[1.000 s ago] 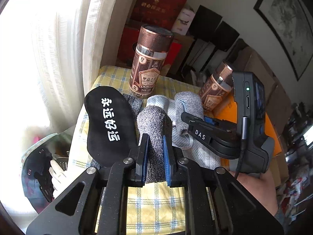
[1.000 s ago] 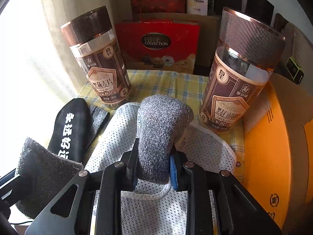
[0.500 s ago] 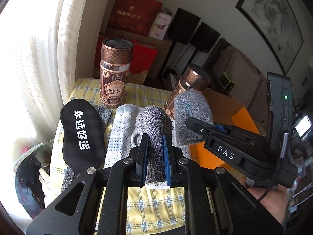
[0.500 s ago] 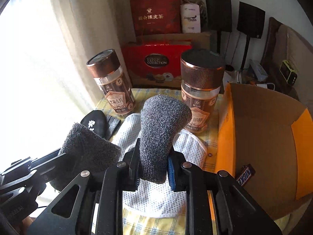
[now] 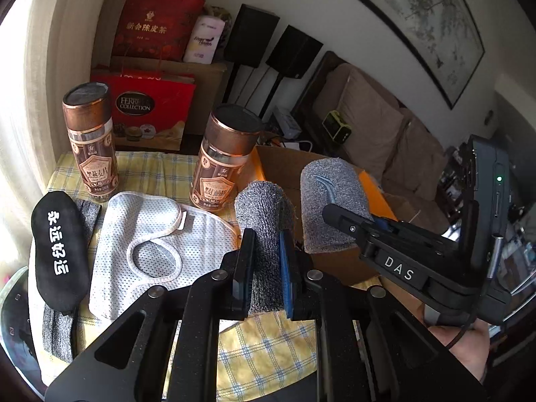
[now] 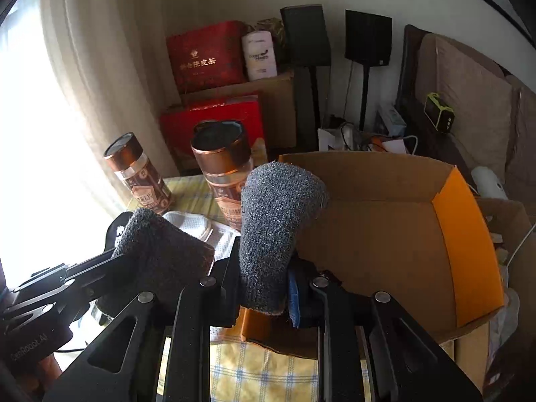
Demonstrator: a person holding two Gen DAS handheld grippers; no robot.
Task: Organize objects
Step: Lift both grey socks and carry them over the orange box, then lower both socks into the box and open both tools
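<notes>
Transfer step, judged: left gripper and right gripper each clamped a grey knit piece aloft near the cardboard box, next move calling for release over it; legible were "FERRERO COLLECTION" on a red bag and "DAS" on the right gripper.

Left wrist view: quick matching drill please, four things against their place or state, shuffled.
Things:
1. black eye mask
2. white mesh mask
3. dark grey sock
4. light grey sock

Places or states:
A. clamped in the right tool, over the cardboard box
B. flat on the cloth, mid-table
C. at the table's left edge
D. clamped in the left tool

Pairs: 1-C, 2-B, 3-D, 4-A
</notes>
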